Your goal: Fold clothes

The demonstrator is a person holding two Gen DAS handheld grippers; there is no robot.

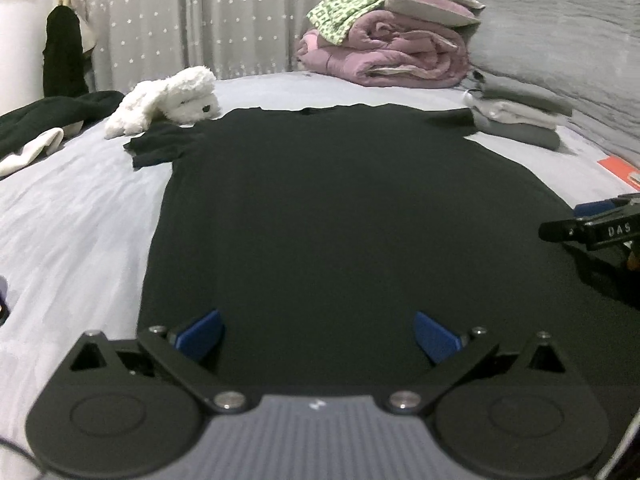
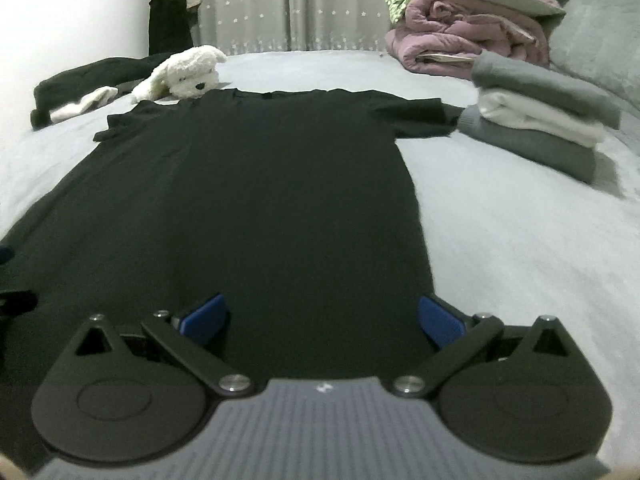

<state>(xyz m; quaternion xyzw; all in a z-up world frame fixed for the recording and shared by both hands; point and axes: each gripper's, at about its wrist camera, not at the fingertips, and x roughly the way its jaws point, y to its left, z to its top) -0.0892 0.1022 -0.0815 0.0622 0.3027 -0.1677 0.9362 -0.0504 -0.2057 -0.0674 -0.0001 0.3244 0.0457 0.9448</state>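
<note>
Two low, close wrist views from perhaps the hem end, both sharing the black T-shirt [image 1: 352, 208] lengthwise.

Bedroom, dim indoor light.
A grey-sheeted bed [image 1: 80, 216] fills the view; star-patterned curtains [image 1: 192, 20] hang far, a white wall [image 2: 72, 20] far left.

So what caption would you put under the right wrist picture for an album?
Open right hand-held gripper poised at the hem of a black T-shirt spread flat on a bed, beside folded clothes.

Item: I see a black T-shirt [image 1: 340, 208] [image 2: 248, 200].
Pose: spread flat, both short sleeves out, collar at the far end.
Place: on the pale grey bedsheet [image 1: 80, 216] [image 2: 520, 240], hem nearest me.
</note>
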